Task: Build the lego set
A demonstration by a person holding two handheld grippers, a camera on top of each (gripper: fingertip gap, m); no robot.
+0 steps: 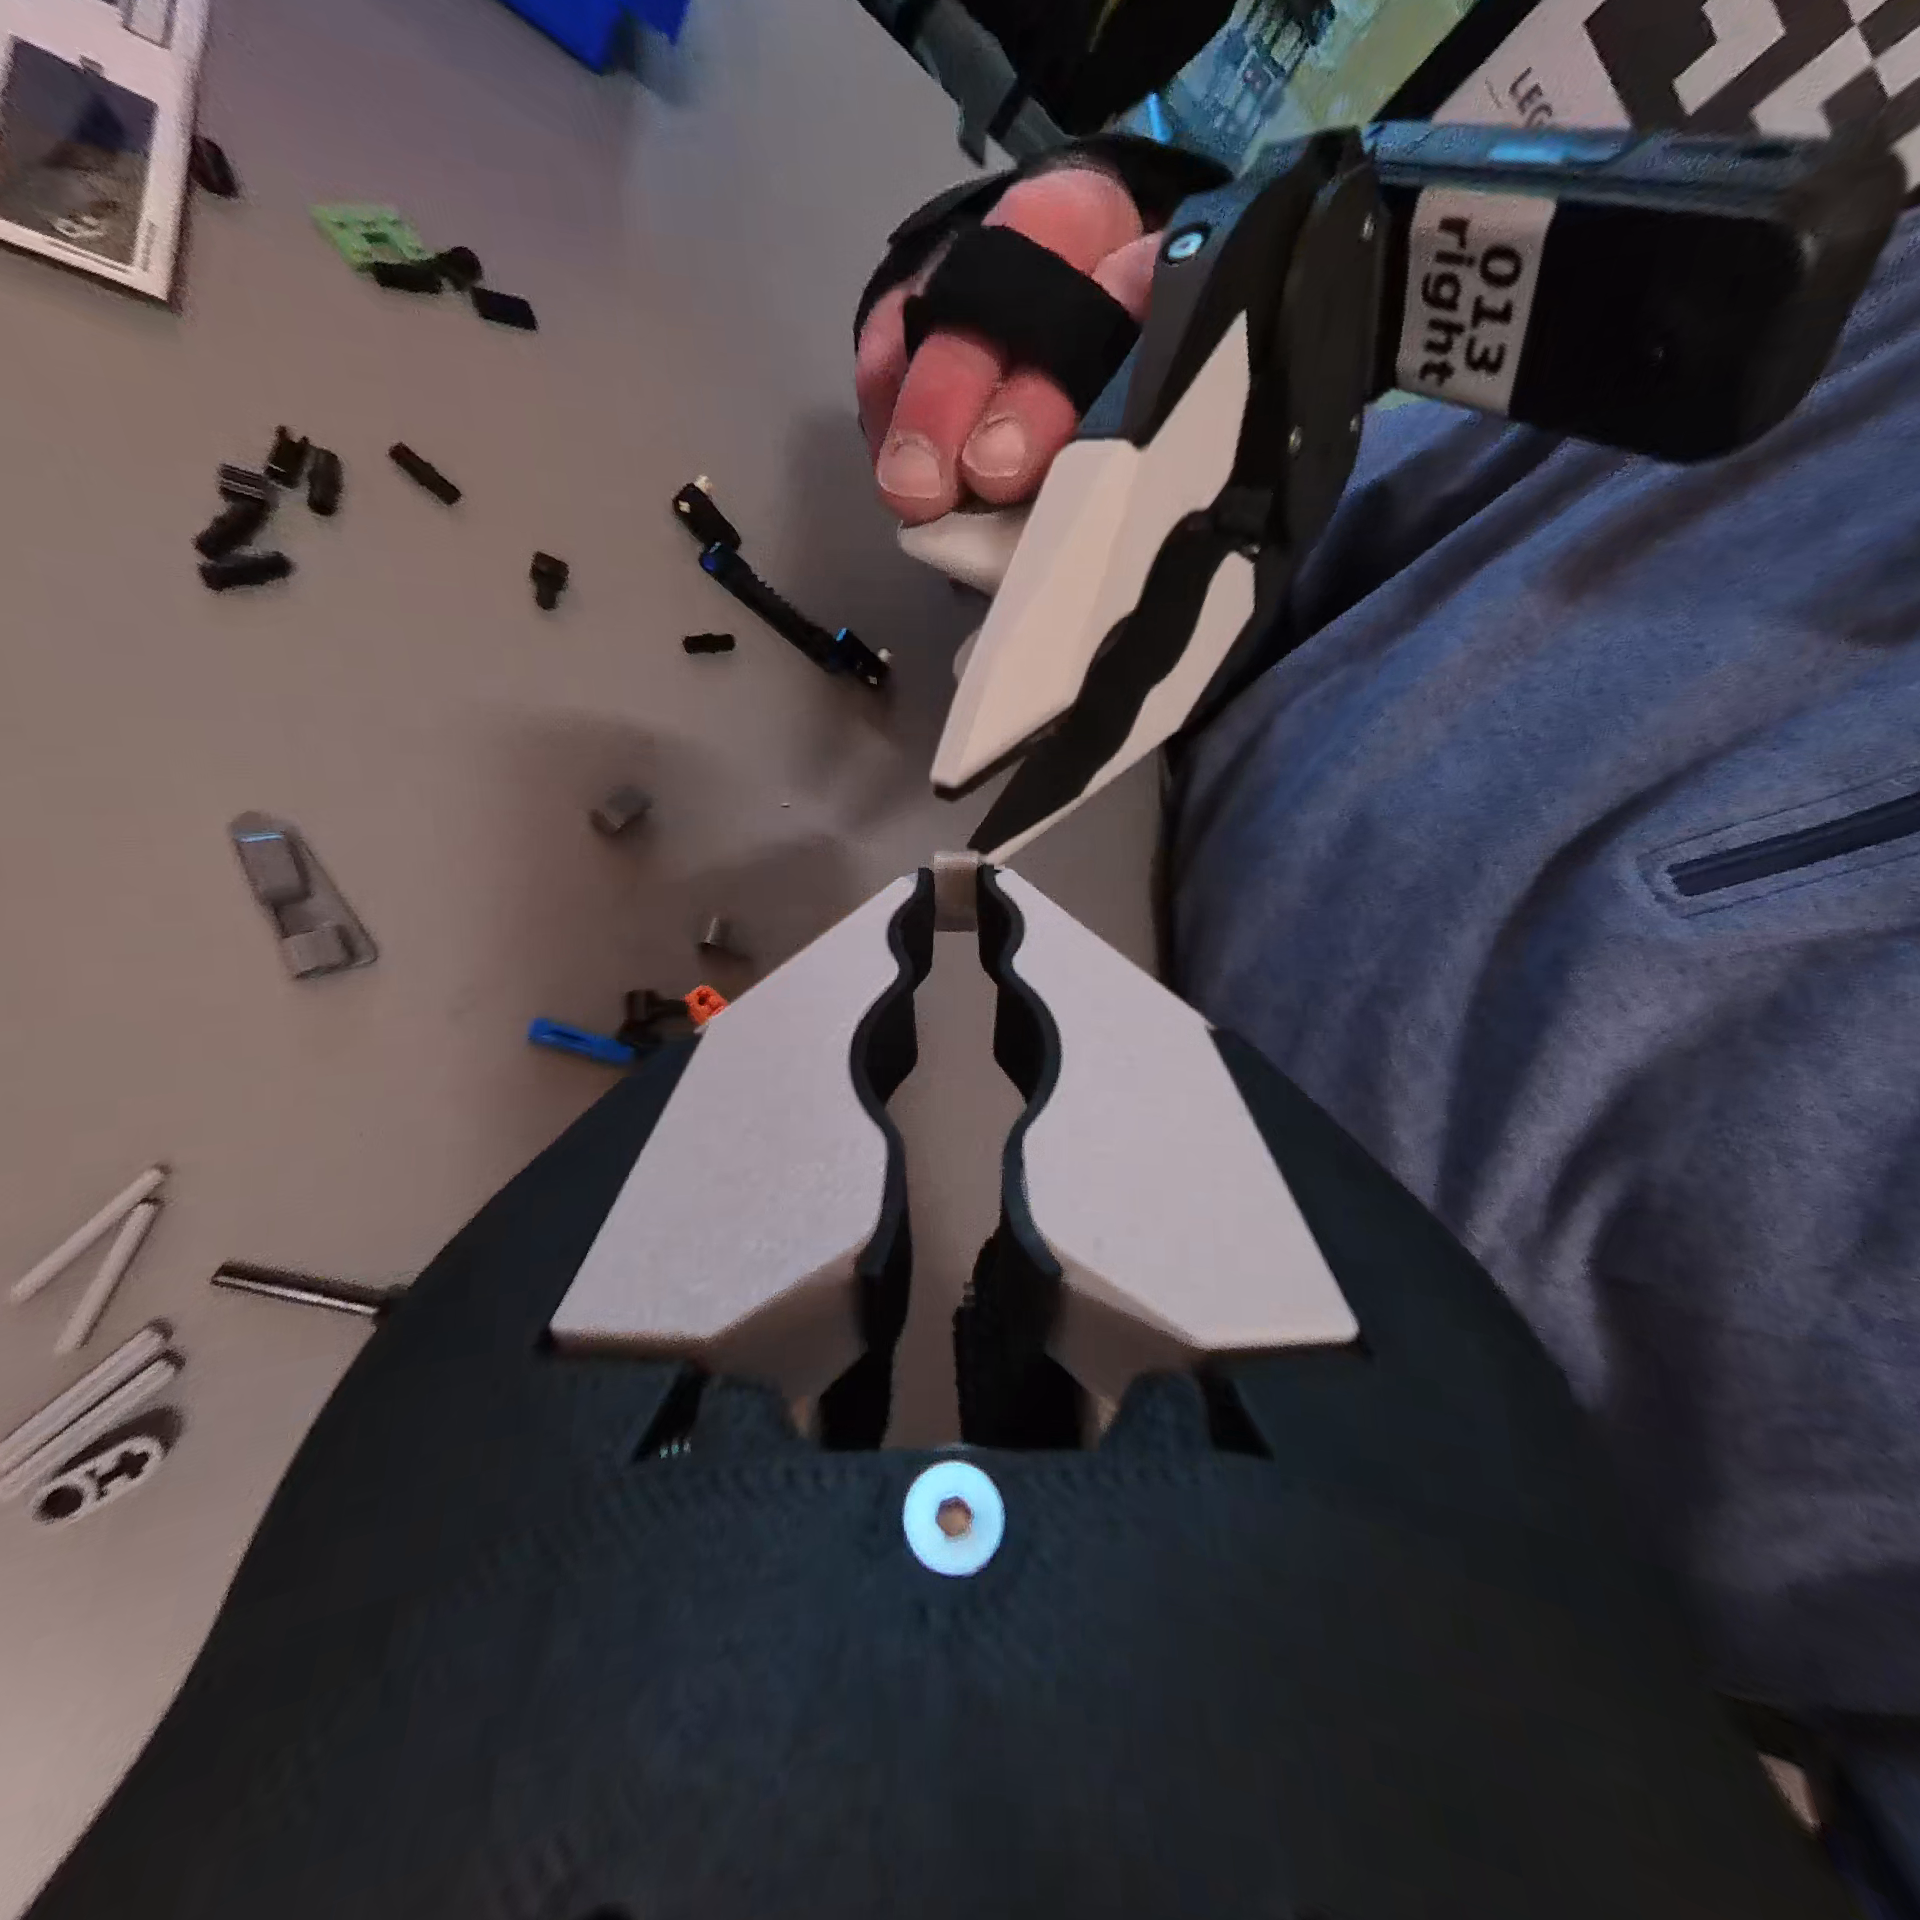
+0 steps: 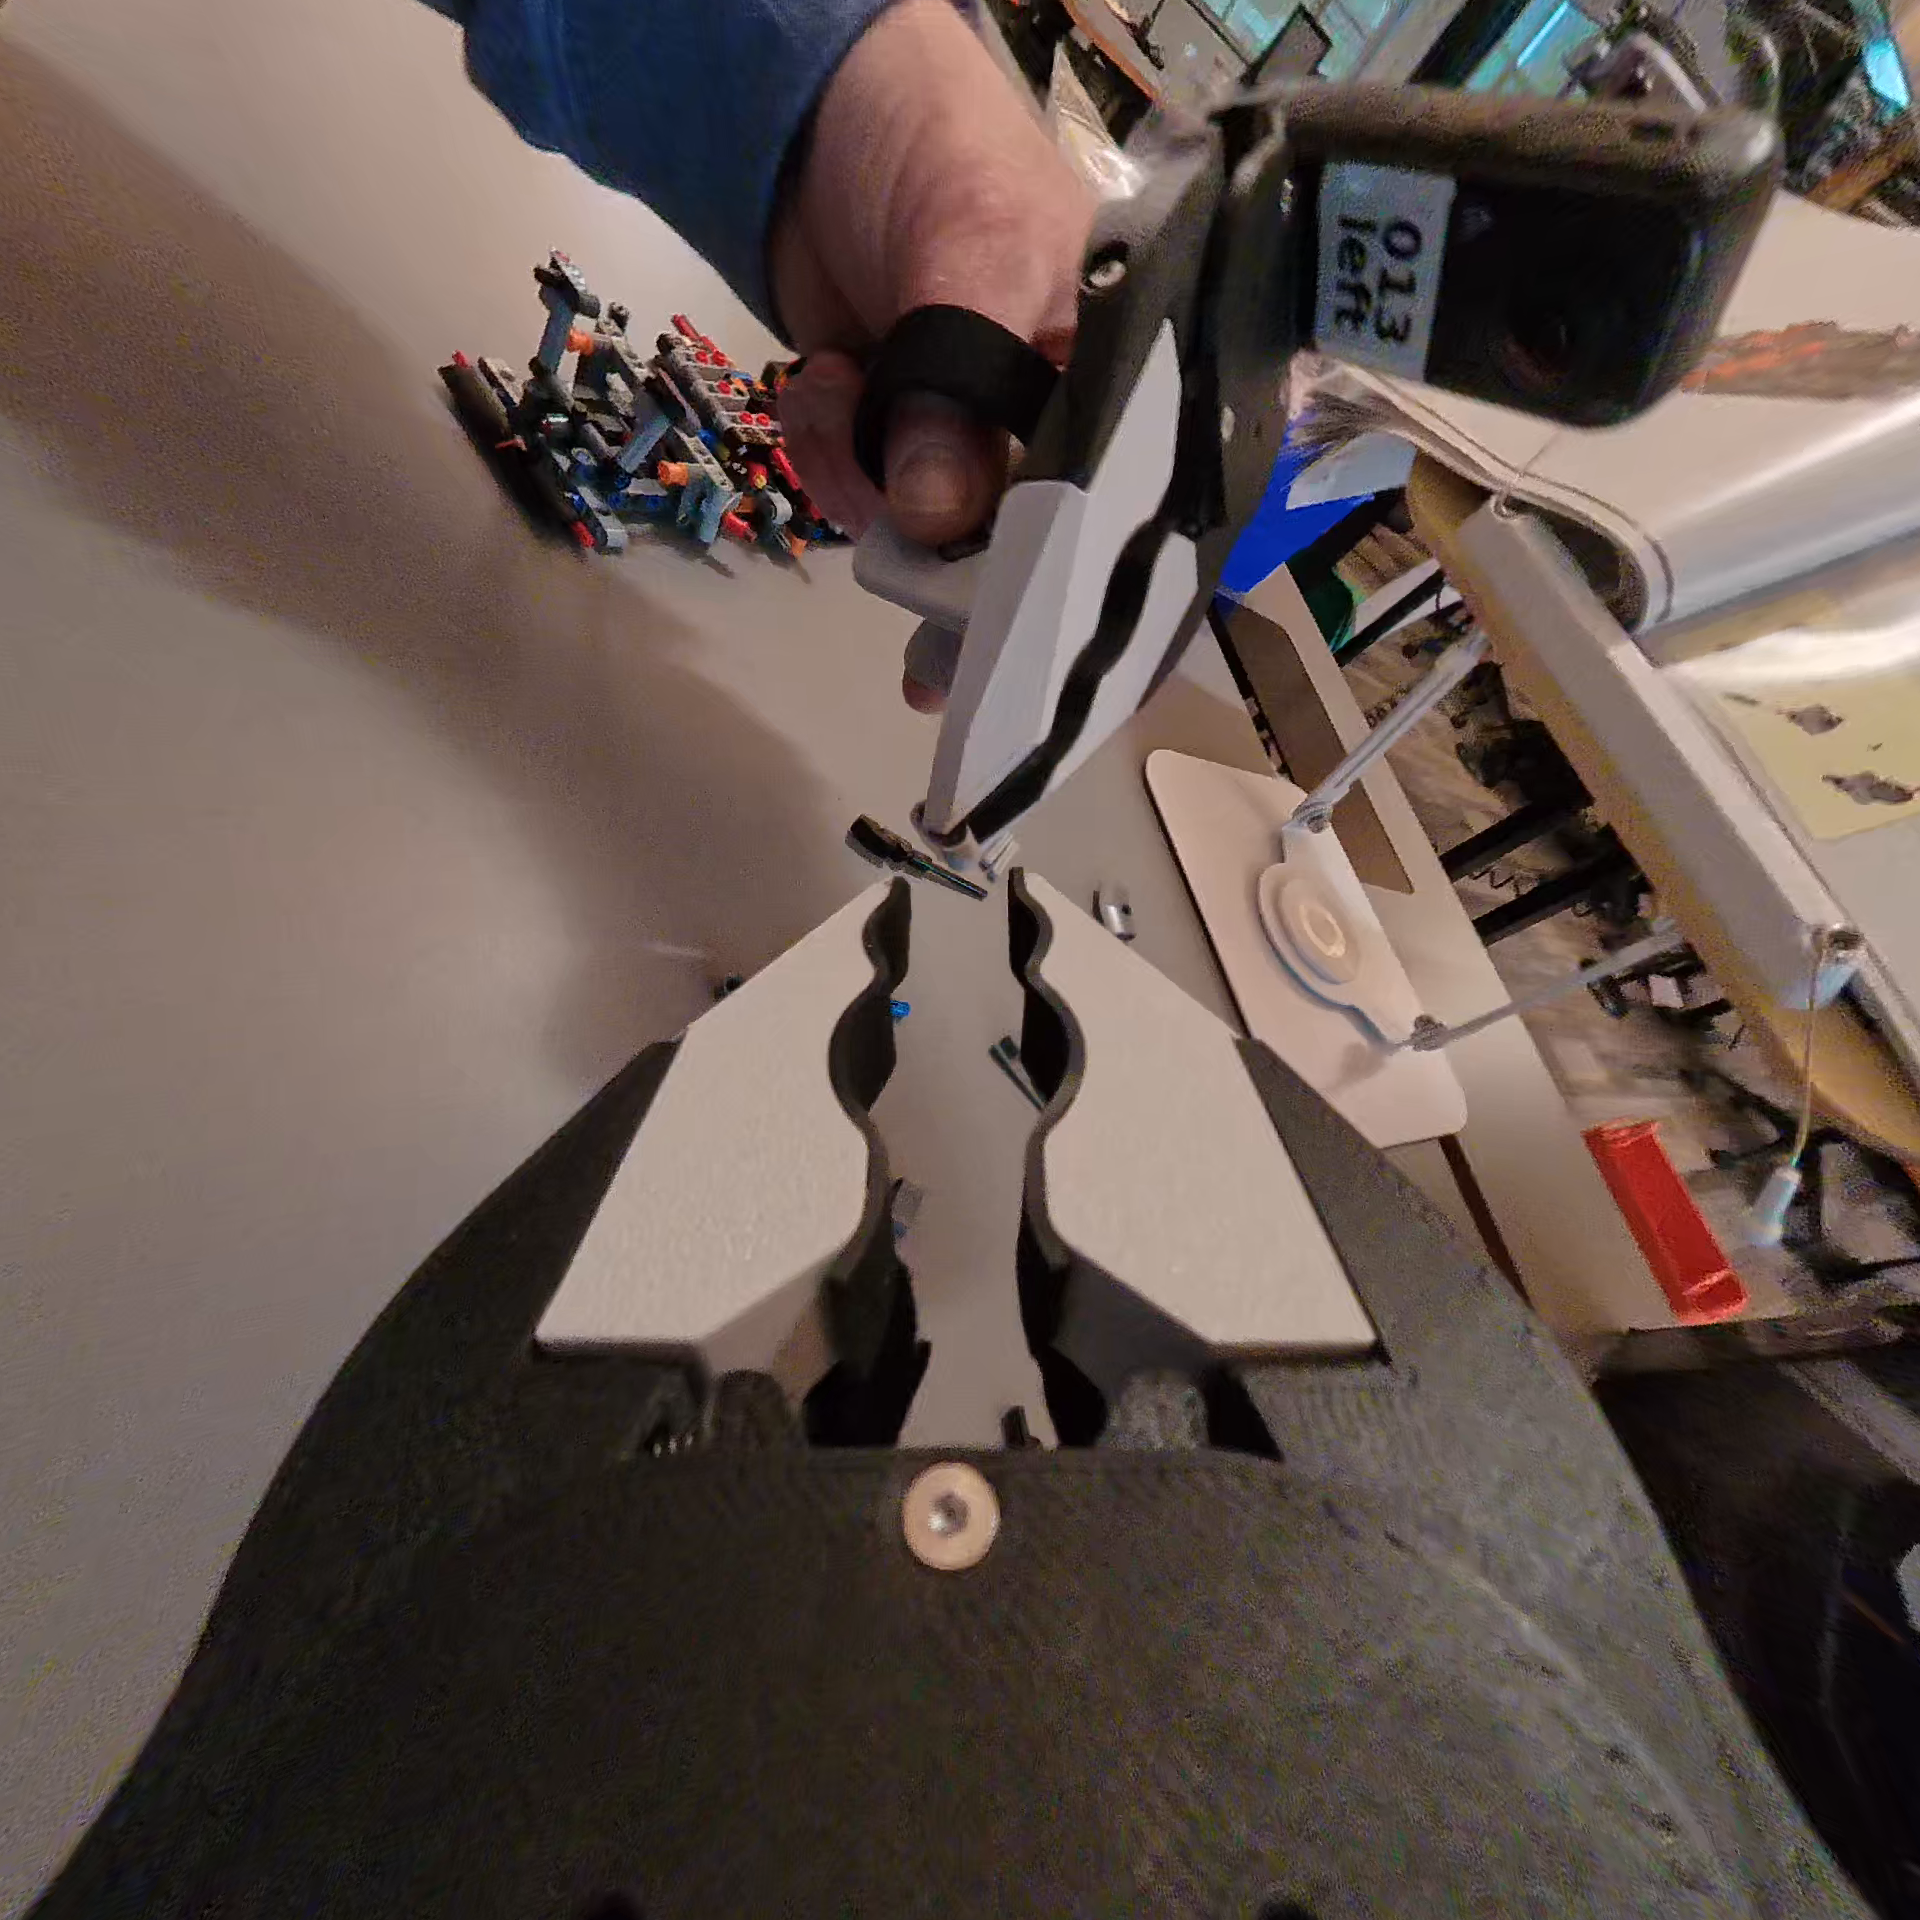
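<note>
two sets of jaws meet above the bench (image 1: pixel 436 727): my left gripper (image 1: pixel 956 883) is clamped on a small grey piece (image 1: pixel 954 896). my right gripper (image 2: pixel 956 883) stands apart, empty, near a black pin (image 2: pixel 902 852) on that piece.

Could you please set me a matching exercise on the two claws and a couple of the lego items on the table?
Column one:
1. left claw
2. right claw
3. partly built model
4. green plate

Column two:
a. open, holding nothing
b. lying flat near the booklet
c. shut on a small grey piece
d. multicoloured, standing on the table

Pairs: 1-c, 2-a, 3-d, 4-b
</note>
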